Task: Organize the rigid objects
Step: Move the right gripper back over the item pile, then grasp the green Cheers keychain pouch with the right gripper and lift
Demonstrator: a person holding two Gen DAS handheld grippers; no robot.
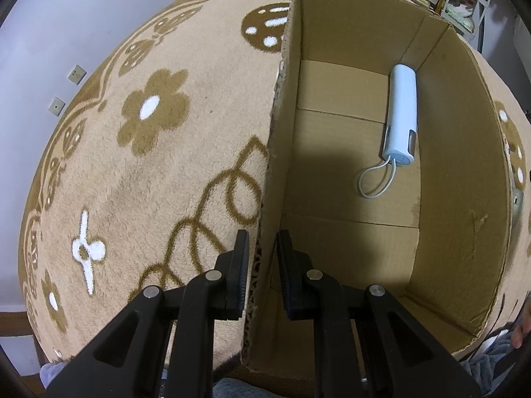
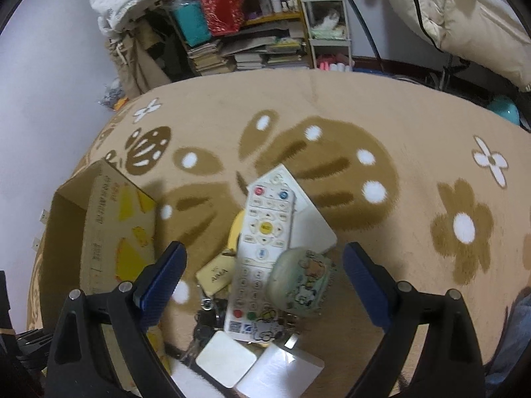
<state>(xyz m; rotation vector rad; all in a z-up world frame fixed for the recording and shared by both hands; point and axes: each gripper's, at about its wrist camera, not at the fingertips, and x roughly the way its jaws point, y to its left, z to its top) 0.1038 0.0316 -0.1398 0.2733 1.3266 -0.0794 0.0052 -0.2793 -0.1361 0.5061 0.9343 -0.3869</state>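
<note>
An open cardboard box (image 1: 464, 165) stands on the flower-patterned carpet (image 1: 149, 165). Inside it lies a white cylindrical device (image 1: 401, 112) with a looped cord (image 1: 375, 179). My left gripper (image 1: 263, 235) is shut on the box's left wall, one finger on each side. In the right wrist view my right gripper (image 2: 264, 252) hangs open above a pile: a white remote (image 2: 265, 232), a round cartoon-printed case (image 2: 298, 282), a yellow tag (image 2: 215, 273), keys (image 2: 205, 325), a white square block (image 2: 225, 361) and a flat white slab (image 2: 312, 222). The box (image 2: 96, 219) stands just left of the pile.
At the carpet's far edge stand a cluttered shelf with stacked books (image 2: 232, 49) and a white cart (image 2: 327, 26). A cream padded coat (image 2: 464, 10) hangs at the upper right. Wall sockets (image 1: 77, 74) show on the left wall.
</note>
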